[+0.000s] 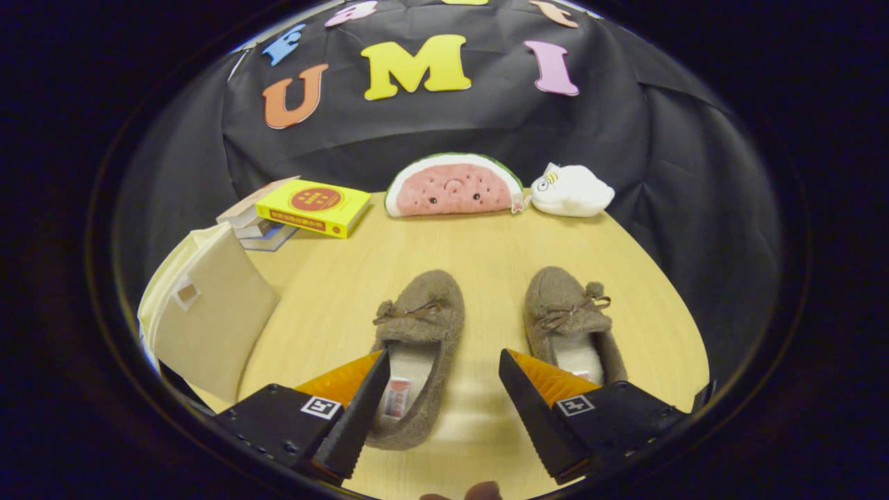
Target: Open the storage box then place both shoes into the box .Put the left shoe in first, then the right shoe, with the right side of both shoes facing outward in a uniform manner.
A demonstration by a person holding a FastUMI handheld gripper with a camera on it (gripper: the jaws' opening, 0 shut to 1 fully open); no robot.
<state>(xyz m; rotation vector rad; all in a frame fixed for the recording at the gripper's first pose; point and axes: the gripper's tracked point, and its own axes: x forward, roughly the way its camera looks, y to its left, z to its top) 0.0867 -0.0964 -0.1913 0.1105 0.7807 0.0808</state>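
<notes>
Wood tabletop under my gripper, fingers spread wide, gripping nothing. Left shoe lies between them, its heel beside one finger; right shoe just beyond the other finger. Cream storage box sits off to the side, lid seemingly closed, so opening it comes first, I reckon. Books, watermelon plush, white plush beyond. Box's near edge cut off.

L shoe & R shoe side by side on table; storage box left; books, plush toys behind.
</notes>
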